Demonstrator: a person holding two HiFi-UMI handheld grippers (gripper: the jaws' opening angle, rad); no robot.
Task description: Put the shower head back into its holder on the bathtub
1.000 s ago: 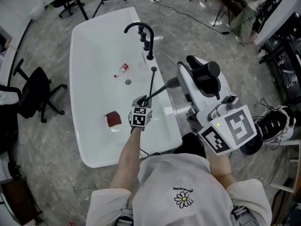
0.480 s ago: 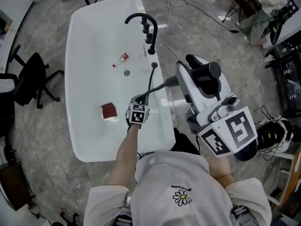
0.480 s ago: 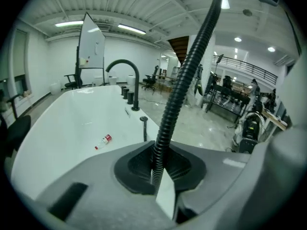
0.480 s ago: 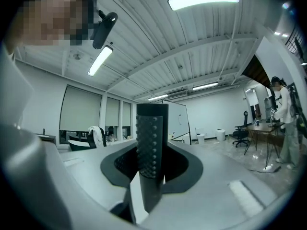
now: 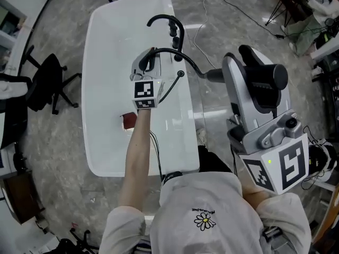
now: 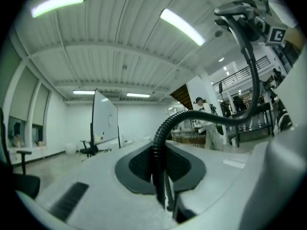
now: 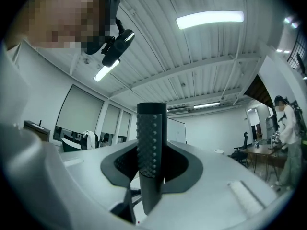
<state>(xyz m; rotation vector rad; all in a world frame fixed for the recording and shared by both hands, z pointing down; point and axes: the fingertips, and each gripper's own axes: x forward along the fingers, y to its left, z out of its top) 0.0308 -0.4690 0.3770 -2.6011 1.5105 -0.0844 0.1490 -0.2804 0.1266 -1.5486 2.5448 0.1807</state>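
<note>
The white bathtub (image 5: 106,142) has a black curved faucet (image 5: 170,23) and a small black holder (image 5: 180,74) on its right rim. My right gripper (image 5: 212,75) (image 7: 151,176) is shut on the black studded shower head handle (image 7: 151,143), held off the tub's right side, apart from the holder. The black ribbed hose (image 5: 177,53) (image 6: 192,119) arcs from it to my left gripper (image 5: 145,62) (image 6: 163,195), which is raised over the tub near the faucet. Its jaws are closing, and the hose runs between them, pinched.
A dark red object (image 5: 127,121) lies in the tub, partly hidden by my left arm. A black office chair (image 5: 47,83) stands left of the tub. Cables (image 5: 228,4) trail over the floor at the upper right.
My left gripper rose and moved toward the faucet end, closing on the hose and lifting it into an arc. The right gripper shifted a little with the shower head.
</note>
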